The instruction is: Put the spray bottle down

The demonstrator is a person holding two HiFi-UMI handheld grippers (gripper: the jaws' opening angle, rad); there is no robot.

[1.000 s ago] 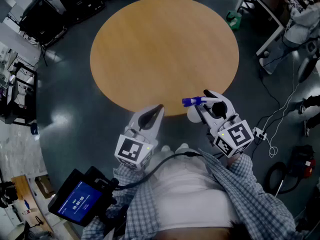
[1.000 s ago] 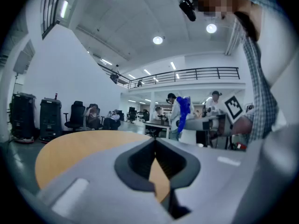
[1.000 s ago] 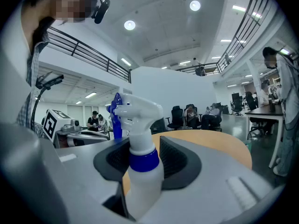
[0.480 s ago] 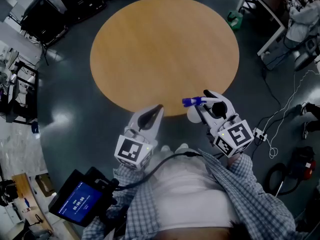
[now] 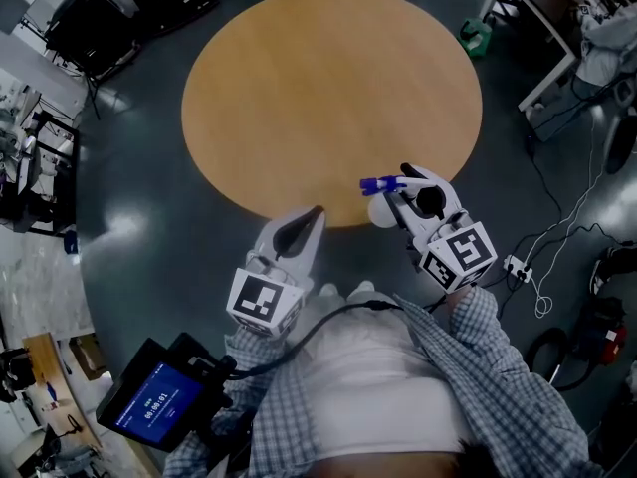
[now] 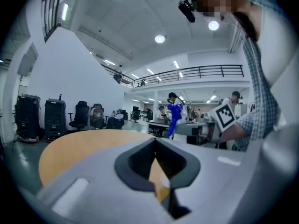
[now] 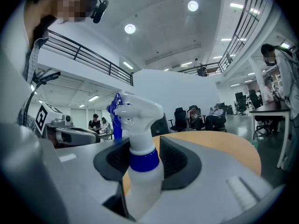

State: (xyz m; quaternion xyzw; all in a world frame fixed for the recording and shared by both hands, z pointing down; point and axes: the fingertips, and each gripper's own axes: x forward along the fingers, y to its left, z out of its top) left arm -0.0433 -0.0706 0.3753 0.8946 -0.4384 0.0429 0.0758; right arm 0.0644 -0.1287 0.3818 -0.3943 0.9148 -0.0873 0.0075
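Inspection runs from the person's left side to the right.

1. The left gripper (image 5: 315,215) hangs just off the near rim of the round table (image 5: 328,88), pointing roughly level toward it. Its jaws are together at the tips with nothing between them. In my judgement it is parked there to stay out of the working side's way, since the task needs one tool only.

2. The spray bottle (image 5: 381,210) stands upright at the near edge of the table, white body below and blue nozzle pointing toward the left gripper. It is not yet released.

3. The right gripper (image 5: 410,199) has its jaws clamped on the bottle's shoulder and neck, just under the blue collar, one pad on each side. This high grip appears chosen to keep the bottle vertical, so that its base meets the wood flat.

4. The base is hidden below the jaws in the right gripper view and under the body in the head view. It is probably just above the tabletop rather than resting on it, but this cannot be confirmed.

Assessment: the set-down is pending. The bottle sits close to the rim, so a placement further in on the tabletop would lower the risk of tipping off.
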